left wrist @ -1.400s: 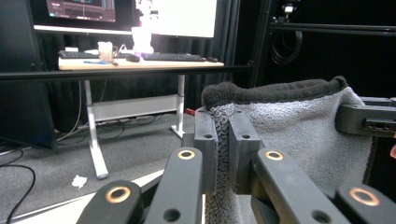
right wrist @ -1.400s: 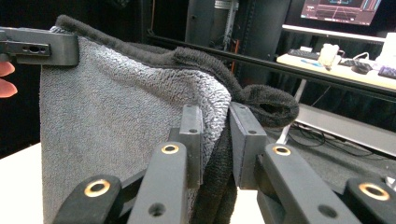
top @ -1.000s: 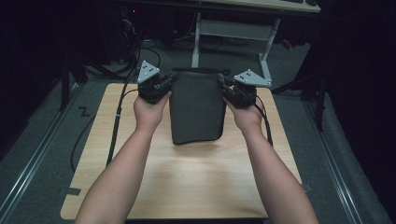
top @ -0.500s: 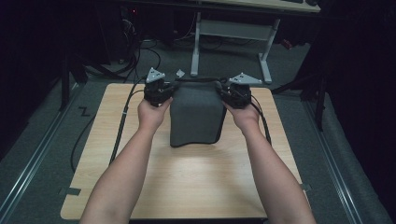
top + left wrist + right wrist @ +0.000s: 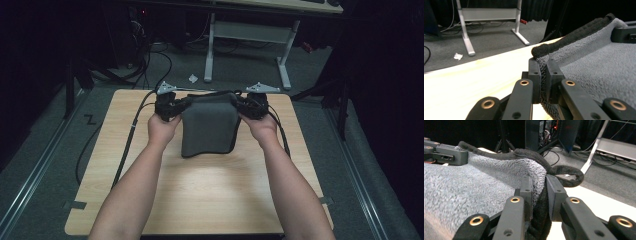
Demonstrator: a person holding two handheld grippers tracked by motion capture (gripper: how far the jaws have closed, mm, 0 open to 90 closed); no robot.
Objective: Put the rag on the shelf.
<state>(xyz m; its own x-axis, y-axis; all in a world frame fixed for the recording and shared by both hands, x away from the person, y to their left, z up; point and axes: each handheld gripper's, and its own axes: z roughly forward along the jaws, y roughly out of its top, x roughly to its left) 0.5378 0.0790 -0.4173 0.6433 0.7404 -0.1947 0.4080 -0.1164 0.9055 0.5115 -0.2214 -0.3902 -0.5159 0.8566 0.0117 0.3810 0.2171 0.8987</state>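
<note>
Two grippers, one towel: both clamped on it.
Left gripper (image 5: 176, 106): jaws narrow, pinching towel's far left corner; in left gripper view (image 5: 543, 75) grey pile squeezed between both pads, black hem bulging just above fingertips.
Right gripper (image 5: 246, 106): jaws narrow, pinching far right corner; in right gripper view (image 5: 539, 192) folded cloth packed between pads, hem looping out past them.
Towel (image 5: 209, 124): dark grey terry with black hem, folded, stretched between grippers at far edge; near edge resting on table, slightly curved.
Towel position: far-centre of table, far edge lifted by grippers, rest sloping down toward person.
Hem (image 5: 564, 173): thick black roll along held edge, sagging slightly between corners.
Table (image 5: 210, 200): light wood, rounded corners; near half bare except forearms.
Hands: left (image 5: 162, 127) and right (image 5: 262, 127) behind their grippers, level with each other, towel between.
Cables (image 5: 131, 135): black, trailing from left gripper down table's left side; another along right edge.
Background: grey carpet, white desk frame (image 5: 245, 37) beyond table, crumpled paper scrap (image 5: 193, 78) on floor near it.
Lighting: dim, surroundings mostly black.
</note>
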